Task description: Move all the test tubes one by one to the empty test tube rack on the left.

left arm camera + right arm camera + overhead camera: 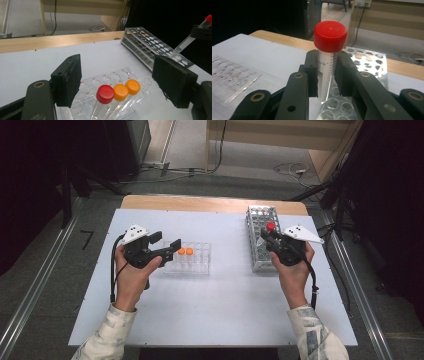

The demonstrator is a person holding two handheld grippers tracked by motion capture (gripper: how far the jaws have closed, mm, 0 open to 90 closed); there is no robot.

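Note:
My right gripper (327, 62) is shut on a clear tube with a red cap (330, 36), holding it upright just above the metal hole rack (364, 58). In the high view that tube (270, 226) and the right gripper (268, 235) hang over the metal rack (261, 215) at the table's right. My left gripper (166, 240) stands open at the left end of a clear plastic rack (200, 262), apart from it. In the left gripper view, the clear rack (112, 76) holds a red-capped tube (105, 93) and two orange-capped tubes (120, 92), lying ahead of the open jaws.
The white table top (215, 305) sits on a wooden bench (210, 202). Cables (295, 170) lie on the floor beyond it, and dark stands are at both sides. In the left gripper view, the metal rack (147, 43) stands at the back right.

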